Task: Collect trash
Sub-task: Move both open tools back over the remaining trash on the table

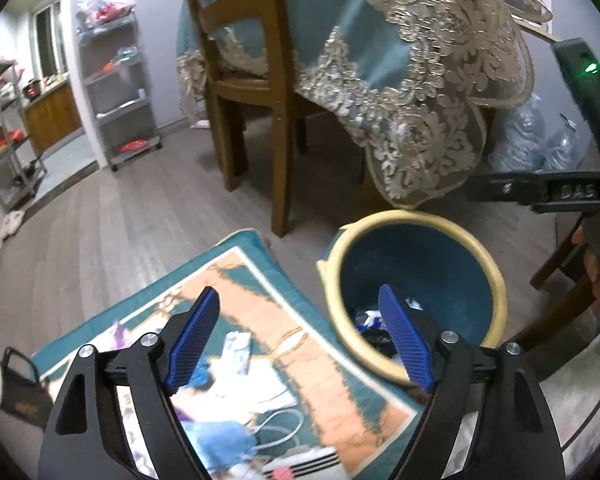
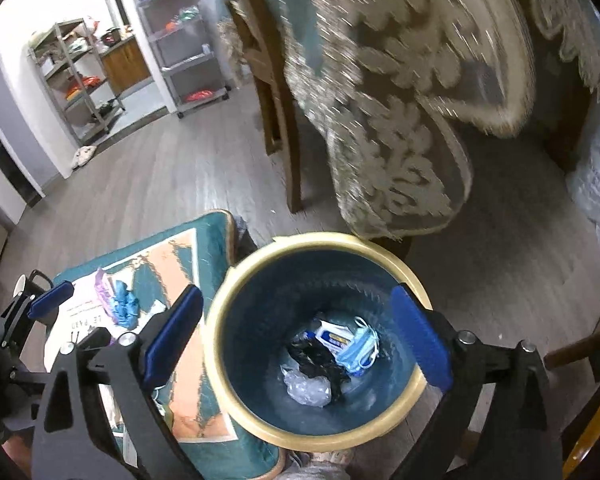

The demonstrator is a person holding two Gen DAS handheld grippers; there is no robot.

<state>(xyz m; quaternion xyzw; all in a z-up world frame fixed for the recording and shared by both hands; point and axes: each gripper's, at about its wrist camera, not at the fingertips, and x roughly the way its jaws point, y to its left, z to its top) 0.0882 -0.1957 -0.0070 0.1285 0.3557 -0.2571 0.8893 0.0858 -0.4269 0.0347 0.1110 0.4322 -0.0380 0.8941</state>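
Note:
A blue trash bin with a yellow rim (image 2: 236, 400) stands on the floor beside a teal and orange mat (image 1: 312, 364). Inside it lie a blue face mask (image 2: 360, 350), a white packet (image 2: 332, 336), black wrapping and a clear plastic wad (image 2: 308, 390). My right gripper (image 2: 296, 340) is open and empty above the bin's mouth. My left gripper (image 1: 300, 340) is open and empty over the mat's edge next to the bin (image 1: 496, 280). On the mat lie blue gloves (image 1: 220, 436), white paper (image 1: 256, 384) and a purple wrapper (image 2: 102, 284).
A wooden chair (image 1: 252, 92) and a table draped in a teal lace-edged cloth (image 1: 420, 92) stand just behind the bin. Clear plastic bags (image 1: 532, 140) sit at the right. A black bag (image 1: 20, 396) lies left of the mat. Grey shelves (image 1: 120, 92) stand far left.

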